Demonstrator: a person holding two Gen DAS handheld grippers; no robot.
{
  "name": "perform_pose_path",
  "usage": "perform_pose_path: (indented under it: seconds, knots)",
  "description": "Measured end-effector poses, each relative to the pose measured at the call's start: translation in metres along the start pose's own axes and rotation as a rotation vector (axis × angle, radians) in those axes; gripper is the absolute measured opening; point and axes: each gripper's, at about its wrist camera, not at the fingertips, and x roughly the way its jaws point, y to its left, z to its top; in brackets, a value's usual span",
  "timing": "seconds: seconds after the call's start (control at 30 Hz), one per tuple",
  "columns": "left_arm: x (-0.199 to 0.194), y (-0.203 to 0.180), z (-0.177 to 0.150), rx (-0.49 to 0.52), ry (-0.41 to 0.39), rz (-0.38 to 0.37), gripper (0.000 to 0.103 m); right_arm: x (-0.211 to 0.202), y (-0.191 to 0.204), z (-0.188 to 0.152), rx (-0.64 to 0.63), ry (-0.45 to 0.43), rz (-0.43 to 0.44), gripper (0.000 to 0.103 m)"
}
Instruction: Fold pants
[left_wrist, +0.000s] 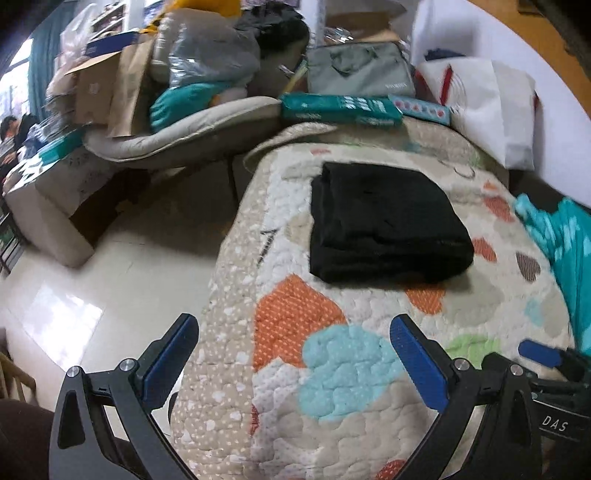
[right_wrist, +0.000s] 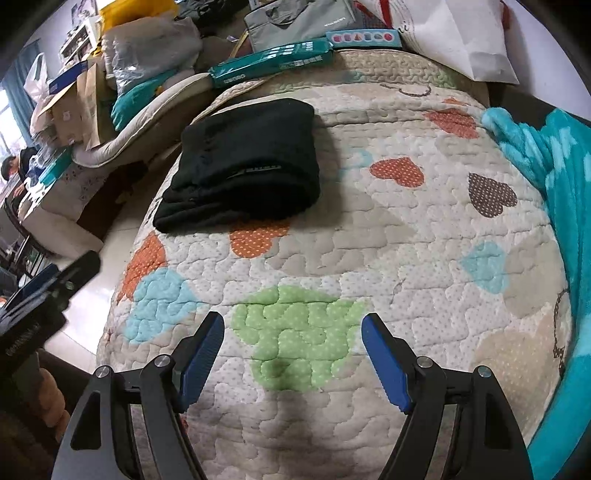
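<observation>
One pair of black pants (left_wrist: 388, 225) lies folded in a thick stack on the heart-print quilt (left_wrist: 332, 369), near its floor-side edge. From that stack, both my tongs sit back toward me, released and holding nothing: left gripper (left_wrist: 293, 363) straight before it, right gripper (right_wrist: 291, 360) offset toward the teal blanket (right_wrist: 546, 155).

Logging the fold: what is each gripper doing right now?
Left gripper: open, empty, above the heart-patterned quilt.
Right gripper: open, empty; the folded black pants lie untouched.
</observation>
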Motion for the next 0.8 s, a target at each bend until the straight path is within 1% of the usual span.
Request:
perform_pose_path:
  seconds: [0.1, 0.2, 0.37, 0.53, 0.8]
  knots:
    - [0.004, -0.006, -0.003, 0.034, 0.017, -0.006, 0.103, 0.0, 0.003, -0.001, -0.016, -0.003, -0.004, 0.083]
    - [0.006, -0.008, -0.004, 0.045, 0.03, -0.007, 0.103, -0.001, 0.001, -0.001, -0.007, -0.004, -0.008, 0.083]
    - [0.009, -0.004, -0.004, 0.025, 0.055, -0.012, 0.103, 0.001, -0.003, -0.002, 0.016, 0.007, -0.009, 0.083]
    - [0.014, 0.0, -0.004, 0.003, 0.087, -0.018, 0.103, 0.002, 0.001, -0.002, -0.004, 0.008, -0.013, 0.084]
    - [0.014, -0.002, -0.005, 0.018, 0.087, -0.018, 0.103, 0.003, 0.0, -0.003, 0.001, 0.015, -0.017, 0.084]
